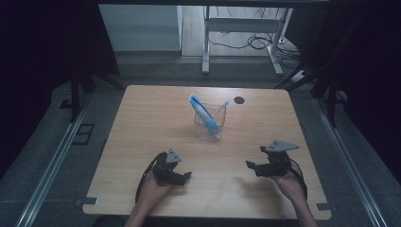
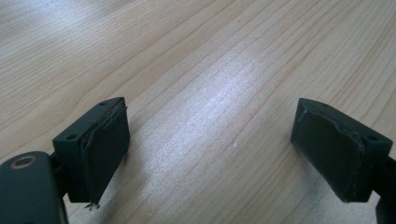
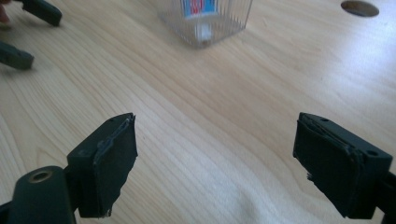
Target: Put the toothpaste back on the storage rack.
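Wood-grain table [image 1: 156,118] | clear ribbed square cup [image 1: 208,124] | black flat-padded left gripper [image 1: 185,176]

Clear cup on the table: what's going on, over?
Left gripper and right gripper open, empty. Clear cup upright mid-table with blue tube inside, untouched. Nothing between.

I see black claws [image 1: 185,176] over my pale wood-grain surface [image 1: 151,118]; the clear ribbed plastic cup [image 1: 208,124] holds a blue-and-white tube [image 1: 204,115].

Wooden table [image 1: 142,142]; clear holder [image 1: 208,124] standing near centre.
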Motion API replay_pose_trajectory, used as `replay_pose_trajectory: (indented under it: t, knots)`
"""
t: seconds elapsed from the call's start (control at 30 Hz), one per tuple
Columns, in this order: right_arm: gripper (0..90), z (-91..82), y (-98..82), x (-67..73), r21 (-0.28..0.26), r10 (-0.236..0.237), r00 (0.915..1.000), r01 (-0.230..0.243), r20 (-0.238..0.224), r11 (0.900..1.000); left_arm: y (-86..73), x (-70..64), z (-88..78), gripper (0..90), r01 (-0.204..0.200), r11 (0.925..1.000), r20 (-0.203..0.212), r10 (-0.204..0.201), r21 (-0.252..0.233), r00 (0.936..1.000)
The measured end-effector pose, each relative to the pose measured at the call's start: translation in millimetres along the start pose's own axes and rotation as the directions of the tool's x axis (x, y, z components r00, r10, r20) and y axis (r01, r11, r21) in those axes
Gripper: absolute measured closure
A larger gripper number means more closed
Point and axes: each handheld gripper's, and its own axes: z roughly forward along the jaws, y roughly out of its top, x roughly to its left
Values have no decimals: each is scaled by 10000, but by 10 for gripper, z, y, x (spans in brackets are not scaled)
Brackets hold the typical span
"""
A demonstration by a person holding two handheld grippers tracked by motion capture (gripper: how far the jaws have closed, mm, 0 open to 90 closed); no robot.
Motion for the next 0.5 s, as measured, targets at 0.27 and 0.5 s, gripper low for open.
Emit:
replay_pose_trajectory:
  t: [0.27,0.5]
  knots:
    - [120,42,-182,-3,244,130,9997,-135,210,9996,0,-1,0,119,10,10000,1,-10,-3,10000]
    - [89,114,-330,-7,698,178,9990,-206,407,9973,0,0,0,119,7,10000,0,-7,2,10000]
